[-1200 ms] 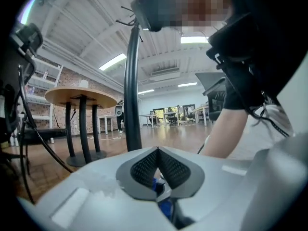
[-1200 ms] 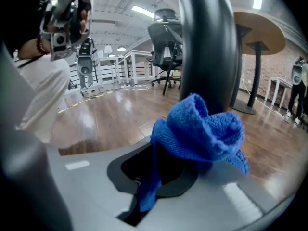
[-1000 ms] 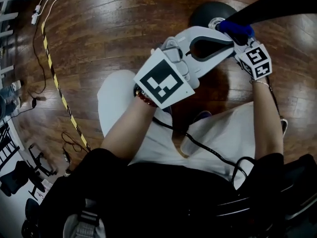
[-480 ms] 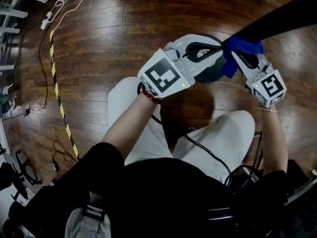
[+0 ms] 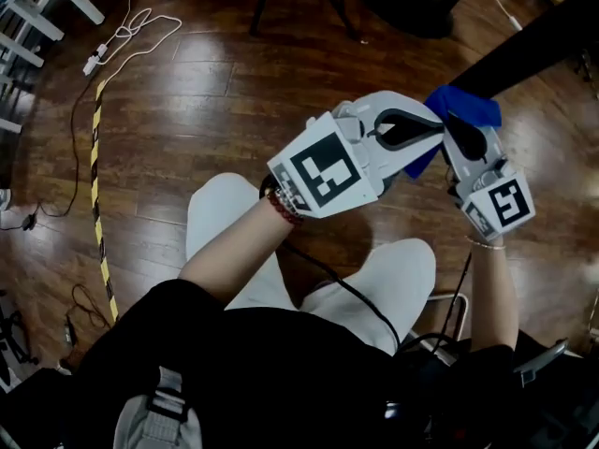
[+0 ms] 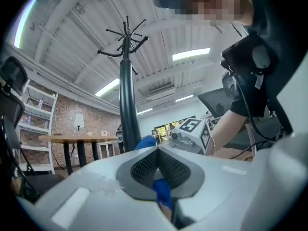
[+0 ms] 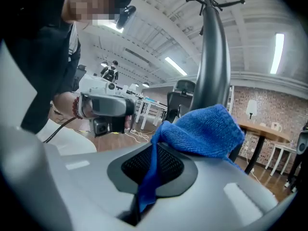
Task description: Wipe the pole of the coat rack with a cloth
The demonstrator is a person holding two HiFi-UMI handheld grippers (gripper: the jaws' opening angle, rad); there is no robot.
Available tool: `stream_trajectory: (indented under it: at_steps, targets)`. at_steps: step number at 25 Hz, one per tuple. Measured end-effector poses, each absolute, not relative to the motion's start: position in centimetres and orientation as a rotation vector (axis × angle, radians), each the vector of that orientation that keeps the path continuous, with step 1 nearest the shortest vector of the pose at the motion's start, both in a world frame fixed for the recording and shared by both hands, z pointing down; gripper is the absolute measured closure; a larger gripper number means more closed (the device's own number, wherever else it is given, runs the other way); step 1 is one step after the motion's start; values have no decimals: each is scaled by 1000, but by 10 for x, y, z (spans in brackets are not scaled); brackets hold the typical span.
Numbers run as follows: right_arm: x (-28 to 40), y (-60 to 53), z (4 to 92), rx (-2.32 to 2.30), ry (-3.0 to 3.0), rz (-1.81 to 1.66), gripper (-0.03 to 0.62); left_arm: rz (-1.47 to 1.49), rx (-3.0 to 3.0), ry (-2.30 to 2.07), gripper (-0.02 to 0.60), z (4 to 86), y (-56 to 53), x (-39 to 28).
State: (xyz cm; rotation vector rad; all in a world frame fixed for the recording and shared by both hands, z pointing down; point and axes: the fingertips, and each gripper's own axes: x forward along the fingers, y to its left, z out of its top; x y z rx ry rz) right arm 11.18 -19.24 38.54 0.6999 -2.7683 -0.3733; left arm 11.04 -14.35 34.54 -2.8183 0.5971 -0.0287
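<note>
I can read no words, brands or numbers anywhere here. The only markings are black-and-white square patterns on the cube faces of the left gripper and the right gripper.

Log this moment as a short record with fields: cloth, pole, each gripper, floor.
cloth: blue microfibre cloth, bunched at the pole, held by both grippers
pole: black round pole of the coat rack, standing, hooks at its top
left gripper: shut on a fold of the cloth
right gripper: shut on the cloth, most of it piled over the jaws
floor: dark wooden plank floor, with yellow-black striped tape at left
</note>
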Motion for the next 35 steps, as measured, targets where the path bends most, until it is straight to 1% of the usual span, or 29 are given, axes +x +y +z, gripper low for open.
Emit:
stream_trajectory:
  at_steps: [6, 12, 21, 25, 29, 35]
  targets:
    - [105, -194, 298, 724, -2827, -506, 574, 45, -2726, 597, 588, 289, -154, 111]
    - [108, -205, 213, 854, -2795, -742, 574, 49, -2684, 572, 588, 264, -154, 120]
    - [107, -206, 99, 979, -2780, -842, 574, 47, -2635, 532, 588, 242, -132, 116]
    - [108, -208, 49, 1009, -2783, -921, 574, 98, -2667, 549, 588, 236, -134, 110]
    - [109, -204, 23, 1039, -2819, -898, 574, 137, -2625, 546, 588, 224, -128, 103]
    - [112, -205, 23, 1026, -2832, -930, 574, 148, -2590, 526, 588, 225, -124, 109]
